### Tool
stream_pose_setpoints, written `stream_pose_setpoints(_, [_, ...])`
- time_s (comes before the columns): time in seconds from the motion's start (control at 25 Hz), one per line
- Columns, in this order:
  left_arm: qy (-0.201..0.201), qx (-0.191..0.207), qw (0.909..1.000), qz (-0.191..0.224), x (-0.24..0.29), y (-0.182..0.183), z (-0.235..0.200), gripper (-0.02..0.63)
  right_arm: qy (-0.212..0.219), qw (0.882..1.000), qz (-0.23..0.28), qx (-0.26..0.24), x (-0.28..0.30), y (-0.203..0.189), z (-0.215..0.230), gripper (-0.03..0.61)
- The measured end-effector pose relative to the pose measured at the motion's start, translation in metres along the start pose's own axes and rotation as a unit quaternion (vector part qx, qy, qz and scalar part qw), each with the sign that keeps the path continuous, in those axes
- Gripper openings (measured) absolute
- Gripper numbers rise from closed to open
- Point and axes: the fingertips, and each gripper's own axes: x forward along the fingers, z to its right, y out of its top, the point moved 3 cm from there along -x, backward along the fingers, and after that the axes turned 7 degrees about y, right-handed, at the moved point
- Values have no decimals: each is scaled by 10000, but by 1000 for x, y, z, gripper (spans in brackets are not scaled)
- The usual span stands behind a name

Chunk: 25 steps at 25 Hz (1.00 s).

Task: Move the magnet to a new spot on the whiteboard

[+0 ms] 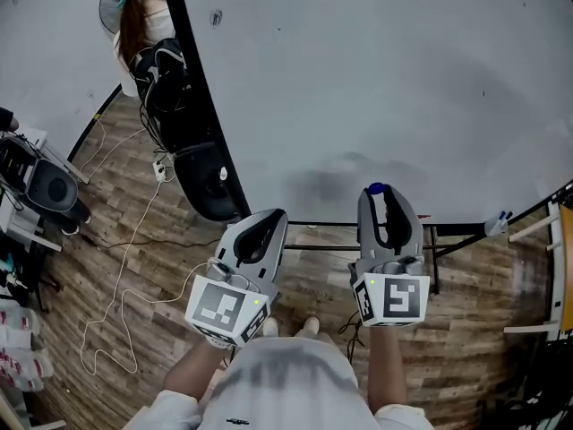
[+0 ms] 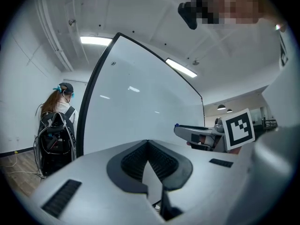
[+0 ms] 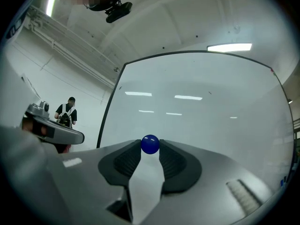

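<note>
A small blue ball magnet (image 3: 150, 144) sits pinched between the tips of my right gripper (image 3: 150, 145), which is shut on it. In the head view the magnet (image 1: 376, 188) shows at the tip of the right gripper (image 1: 377, 193), just in front of the lower part of the whiteboard (image 1: 376, 79). Whether it touches the board I cannot tell. My left gripper (image 1: 271, 218) is held to its left, near the board's lower left corner. Its jaws meet at the tips with nothing between them (image 2: 148, 142). The whiteboard (image 3: 201, 102) fills the right gripper view ahead.
A person with a backpack (image 1: 150, 38) stands beyond the board's left edge (image 2: 55, 125). Cables and a power strip (image 1: 160, 169) lie on the wood floor. Dark equipment (image 1: 47, 184) stands at the far left. The board's black stand bars (image 1: 448, 229) run below it.
</note>
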Motion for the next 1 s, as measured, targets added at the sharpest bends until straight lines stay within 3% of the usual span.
stream_pose_setpoints(0.56, [-116, -165, 9998, -78, -16, -23, 16, 6, 3, 9989, -327, 329, -72, -35, 0, 130])
stream_pose_setpoints(1.0, [-273, -124, 9995, -117, -10, -26, 28, 6, -78, 9985, -270, 466, -76, -38, 9, 130])
